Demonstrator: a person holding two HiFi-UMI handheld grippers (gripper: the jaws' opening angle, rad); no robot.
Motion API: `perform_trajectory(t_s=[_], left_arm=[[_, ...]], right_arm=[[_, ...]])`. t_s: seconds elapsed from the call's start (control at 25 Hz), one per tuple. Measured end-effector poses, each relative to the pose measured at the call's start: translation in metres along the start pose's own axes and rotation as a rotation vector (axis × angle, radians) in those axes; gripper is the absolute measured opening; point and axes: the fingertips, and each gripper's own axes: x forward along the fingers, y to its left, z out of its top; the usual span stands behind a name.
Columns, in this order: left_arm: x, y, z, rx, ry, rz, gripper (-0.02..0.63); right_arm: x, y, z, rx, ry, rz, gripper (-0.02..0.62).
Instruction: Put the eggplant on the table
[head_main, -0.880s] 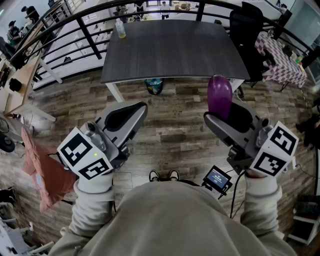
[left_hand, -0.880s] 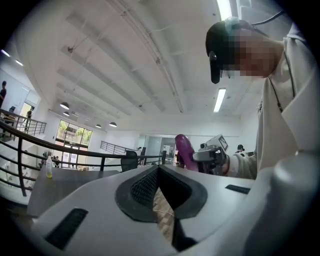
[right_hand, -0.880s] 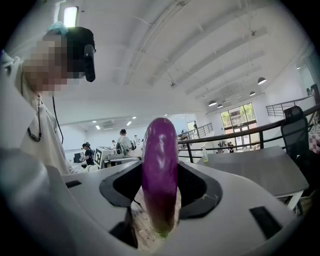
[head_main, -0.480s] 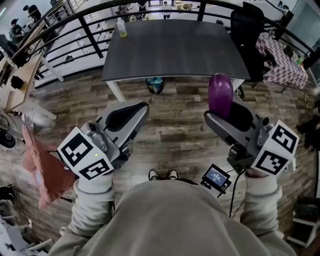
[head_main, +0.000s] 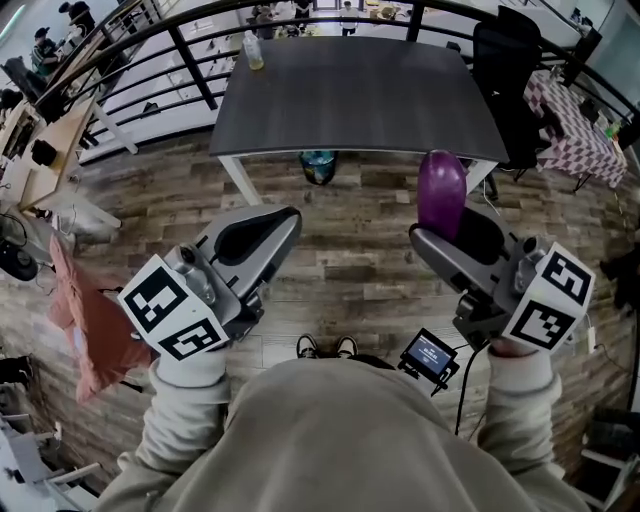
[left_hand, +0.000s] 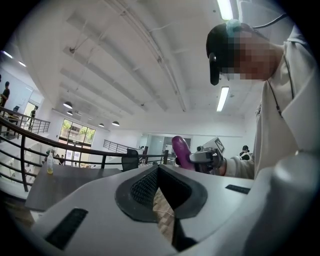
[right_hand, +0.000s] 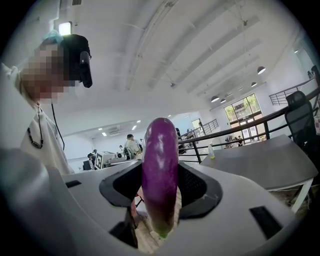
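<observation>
One eggplant (head_main: 441, 192) stands upright in my right gripper (head_main: 447, 232), jaws clamped on its lower end. The left gripper (head_main: 268, 228) has its jaws closed and empty. The tabletop (head_main: 350, 95) lies at 12 o'clock. I judge the eggplant light, glossy, slippery and easily bruised, so I would grip it low and gently.

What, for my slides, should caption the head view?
Right gripper grips a purple eggplant upright; the dark table stands ahead.

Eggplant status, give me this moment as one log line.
right gripper: shut on eggplant, upright | left gripper: shut, empty | table: ahead, not reached
</observation>
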Motion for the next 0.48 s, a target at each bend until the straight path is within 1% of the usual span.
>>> perform_trajectory(t_s=[0.24,0.48], left_arm=[[0.019,-0.010,-0.004,0.007,0.008,0.001,0.006],[0.031,-0.014,-0.008,0.016,0.014,0.057,0.006]], right_arm=[[-0.011,-0.013,-0.004,0.009,-0.007,0.029,0.220],[-0.030,-0.028,-0.007,0.046,-0.020,0.048,0.221]])
